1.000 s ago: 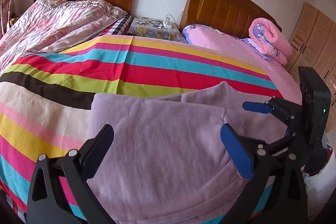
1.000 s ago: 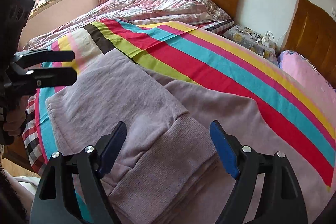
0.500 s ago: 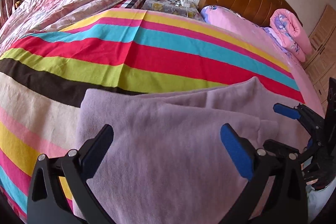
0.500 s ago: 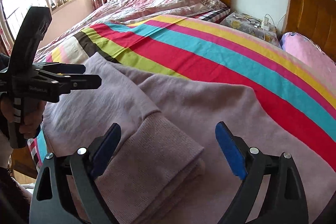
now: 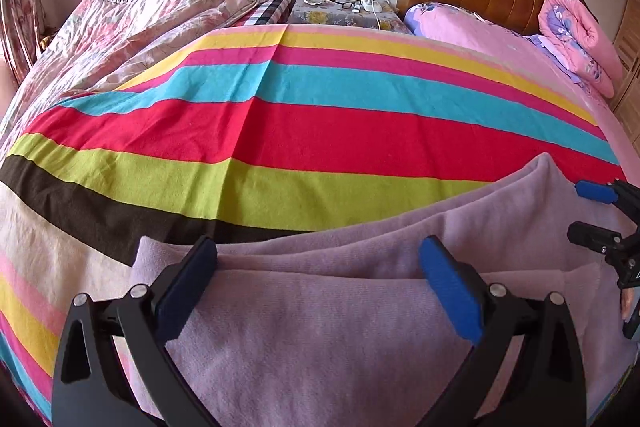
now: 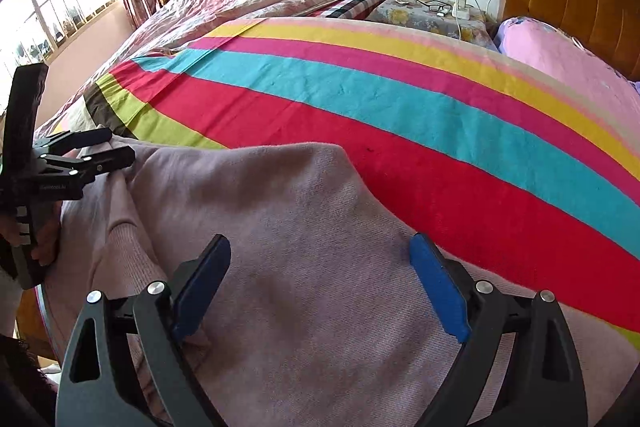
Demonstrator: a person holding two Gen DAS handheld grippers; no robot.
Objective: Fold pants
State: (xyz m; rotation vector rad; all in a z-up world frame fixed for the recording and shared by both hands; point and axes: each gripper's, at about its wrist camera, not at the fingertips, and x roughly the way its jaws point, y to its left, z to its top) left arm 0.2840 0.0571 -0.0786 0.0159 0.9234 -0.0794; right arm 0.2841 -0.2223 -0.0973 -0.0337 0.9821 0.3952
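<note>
Lilac pants [image 5: 320, 331] lie folded in layers along the near edge of a striped blanket [image 5: 320, 131]. My left gripper [image 5: 318, 259] hovers open just above the fold's far edge, with nothing between its pads. In the right wrist view the same pants [image 6: 280, 195] spread under my right gripper [image 6: 320, 251], which is wide open above the cloth and holds nothing. A ribbed cuff [image 6: 120, 239] shows at the pants' left end, below the left gripper [image 6: 120, 146]. The right gripper [image 5: 580, 211] shows at the left wrist view's right edge.
A person's hand [image 6: 44, 243] grasps the left gripper's handle. A floral quilt [image 5: 132, 23] covers the far left bed. A nightstand [image 5: 344, 11] with glasses and a charger stands between two headboards. A rolled pink quilt [image 5: 576, 35] lies far right, and a window [image 6: 52, 3] is at left.
Both grippers have sunk and moved forward over the pants. The right gripper has shifted right, off the ribbed cuff, and its jaws have widened a little.
</note>
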